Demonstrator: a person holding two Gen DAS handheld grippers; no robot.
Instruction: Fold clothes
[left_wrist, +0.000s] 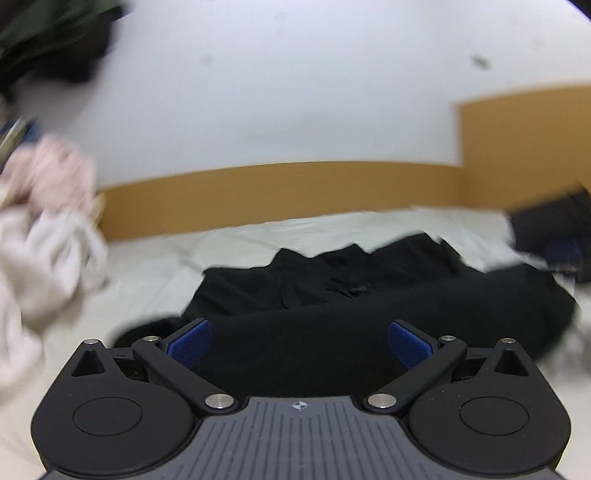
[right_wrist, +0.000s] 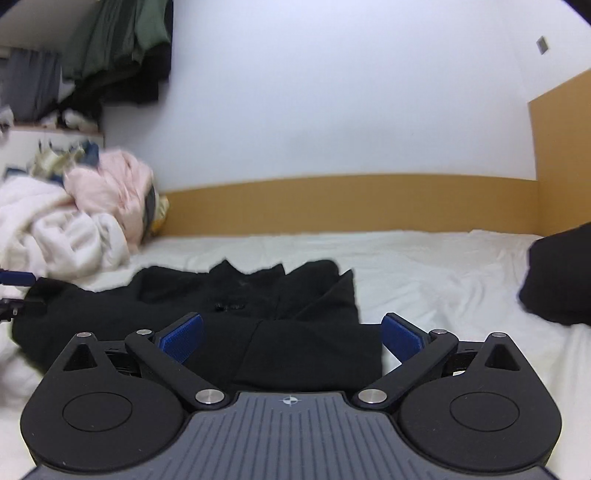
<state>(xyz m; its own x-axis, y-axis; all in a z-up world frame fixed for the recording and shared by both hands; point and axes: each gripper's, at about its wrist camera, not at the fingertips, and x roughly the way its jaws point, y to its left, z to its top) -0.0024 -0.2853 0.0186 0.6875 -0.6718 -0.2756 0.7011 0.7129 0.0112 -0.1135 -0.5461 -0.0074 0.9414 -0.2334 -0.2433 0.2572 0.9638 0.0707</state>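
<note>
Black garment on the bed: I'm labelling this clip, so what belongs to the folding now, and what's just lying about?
In use:
black garment
left gripper, open
right gripper, open

Lying about:
clothes pile
dark bundle
hanging clothes

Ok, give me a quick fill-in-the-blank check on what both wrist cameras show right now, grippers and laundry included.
1. The black fabric garment lies spread on a ____ bed sheet.
2. Both the left gripper and the right gripper have their jaws ____.
3. The heap of pale crumpled laundry is topped by a ____ piece.
4. The low board behind the bed is ____-coloured.

Missing words: white; open; pink; wood
</note>
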